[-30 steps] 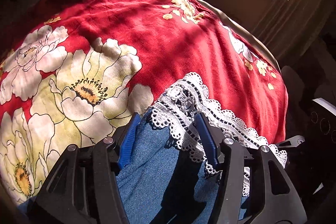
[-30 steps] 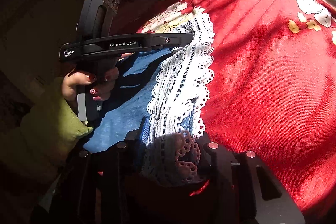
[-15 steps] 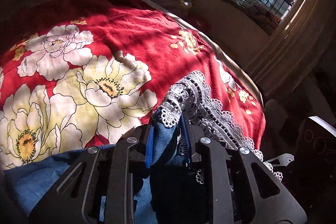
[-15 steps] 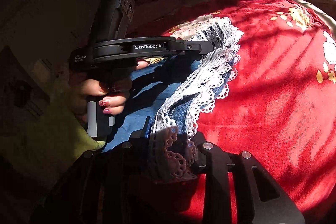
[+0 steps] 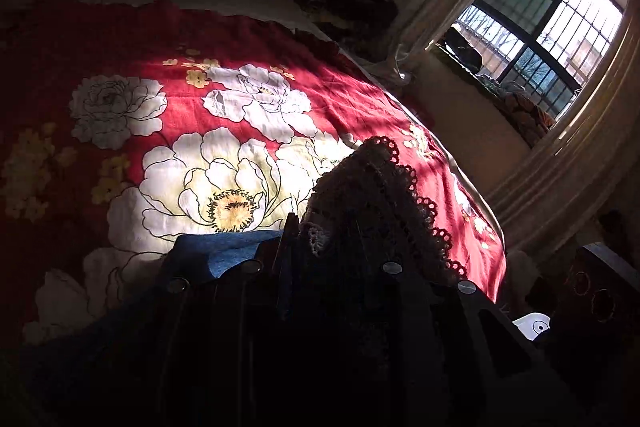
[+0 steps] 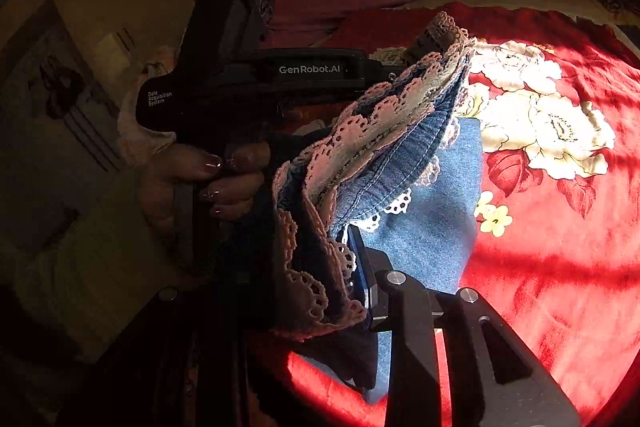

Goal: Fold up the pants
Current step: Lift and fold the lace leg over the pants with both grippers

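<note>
Gripping the lace hem (image 6: 320, 291) of the pants (image 6: 432, 227): right gripper (image 6: 340, 279), clamped. Left gripper (image 5: 332, 247) likewise, jaws just closed on lace. Hem edge runs 11 o'clock from right to left gripper; denim hangs over the bedspread (image 6: 560, 267) at 3 o'clock.

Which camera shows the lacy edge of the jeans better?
The right wrist view: sunlight shows the lace trim running along the blue denim between both tongs. In the left wrist view the lace trim is only a dark, shadowed bunch above the left tongs.

My black left gripper (image 6: 434, 41) reads "GenRobot.AI" in white along its side bar. Its rear end says "Data Acquisition System".
</note>
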`<state>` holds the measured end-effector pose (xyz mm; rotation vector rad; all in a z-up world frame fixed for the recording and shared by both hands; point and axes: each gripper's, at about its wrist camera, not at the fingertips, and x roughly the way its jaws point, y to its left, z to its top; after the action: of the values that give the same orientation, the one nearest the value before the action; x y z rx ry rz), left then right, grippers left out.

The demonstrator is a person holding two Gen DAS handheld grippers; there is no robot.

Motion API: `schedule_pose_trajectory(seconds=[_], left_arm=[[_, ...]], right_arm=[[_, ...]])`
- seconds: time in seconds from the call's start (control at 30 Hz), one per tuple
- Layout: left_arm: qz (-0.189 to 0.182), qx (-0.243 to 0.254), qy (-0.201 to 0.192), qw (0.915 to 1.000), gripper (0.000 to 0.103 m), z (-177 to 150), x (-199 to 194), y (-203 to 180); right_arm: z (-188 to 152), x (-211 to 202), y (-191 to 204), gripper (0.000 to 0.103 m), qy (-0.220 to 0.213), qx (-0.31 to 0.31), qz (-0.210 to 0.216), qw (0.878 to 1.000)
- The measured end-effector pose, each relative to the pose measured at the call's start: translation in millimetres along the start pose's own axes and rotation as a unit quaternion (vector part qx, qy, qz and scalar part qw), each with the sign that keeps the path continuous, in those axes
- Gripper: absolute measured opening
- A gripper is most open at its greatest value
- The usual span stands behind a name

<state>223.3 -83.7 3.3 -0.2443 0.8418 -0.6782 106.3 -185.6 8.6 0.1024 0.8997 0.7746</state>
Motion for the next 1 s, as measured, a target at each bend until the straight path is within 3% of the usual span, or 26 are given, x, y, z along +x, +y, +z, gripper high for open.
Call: schedule_pose_trajectory(seconds=[0.07,0.17,0.33,0.43,0.53,0.67,0.73,0.83,1.0], left_arm=[[0.017,-0.024,0.0,0.9996,0.018,-6,-2,16],[0.011,-0.073,-0.01,0.9972,0.023,-14,-16,38],[0.017,-0.114,-0.069,0.991,0.042,-23,-60,58],[-0.001,-0.146,-0.095,0.9847,0.045,-28,-86,72],[-0.019,-0.172,-0.103,0.9795,0.055,-35,-101,85],[-0.019,-0.19,-0.087,0.9776,0.06,-47,-101,94],[-0.011,-0.191,-0.076,0.9786,0.06,-52,-96,95],[0.001,-0.181,-0.065,0.9813,0.063,-54,-91,92],[0.018,-0.169,-0.054,0.9839,0.067,-57,-88,88]], right_arm=[[0,16,1,0.027,0.019,-0.004,-0.011,1.0],[3,33,2,0.027,0.038,-0.011,-0.023,0.999],[10,39,8,0.027,0.045,-0.021,-0.02,0.999],[7,43,19,0.027,0.048,-0.045,-0.011,0.998],[8,55,32,0.027,0.055,-0.077,-0.012,0.995],[6,82,39,0.028,0.076,-0.089,0.003,0.993],[6,88,43,0.04,0.081,-0.102,0.004,0.991],[7,80,47,0.047,0.074,-0.098,0.03,0.992],[24,43,27,0.061,0.023,-0.09,0.019,0.996]])
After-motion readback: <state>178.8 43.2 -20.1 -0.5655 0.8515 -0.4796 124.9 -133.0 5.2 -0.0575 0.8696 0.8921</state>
